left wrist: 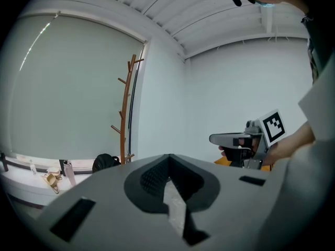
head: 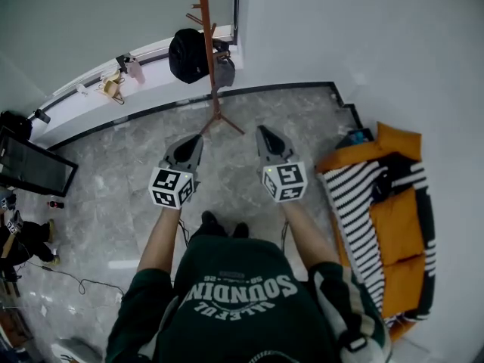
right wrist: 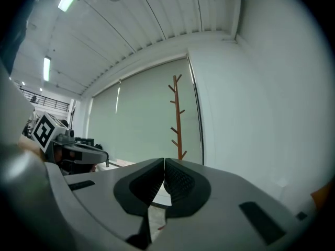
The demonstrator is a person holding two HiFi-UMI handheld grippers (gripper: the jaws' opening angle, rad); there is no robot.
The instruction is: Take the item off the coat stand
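A brown wooden coat stand (head: 208, 44) rises in the corner by the window. A black bag (head: 189, 55) hangs low on its left side, and a smaller grey item (head: 224, 70) hangs on its right. The left gripper view shows the stand (left wrist: 125, 109) and the bag (left wrist: 104, 162) some way ahead. My left gripper (head: 200, 137) and right gripper (head: 261, 129) are held side by side, pointing at the stand's base and well short of it. The jaws of both my left gripper (left wrist: 167, 158) and my right gripper (right wrist: 164, 162) are shut with nothing between them. In the right gripper view the stand (right wrist: 178, 119) shows bare upper pegs.
An orange sofa (head: 393, 218) with a striped blanket stands against the right wall. A dark screen (head: 34, 169) leans at the left. Small items lie on the white window ledge (head: 113, 85). A cable (head: 68, 278) trails over the marble floor at lower left.
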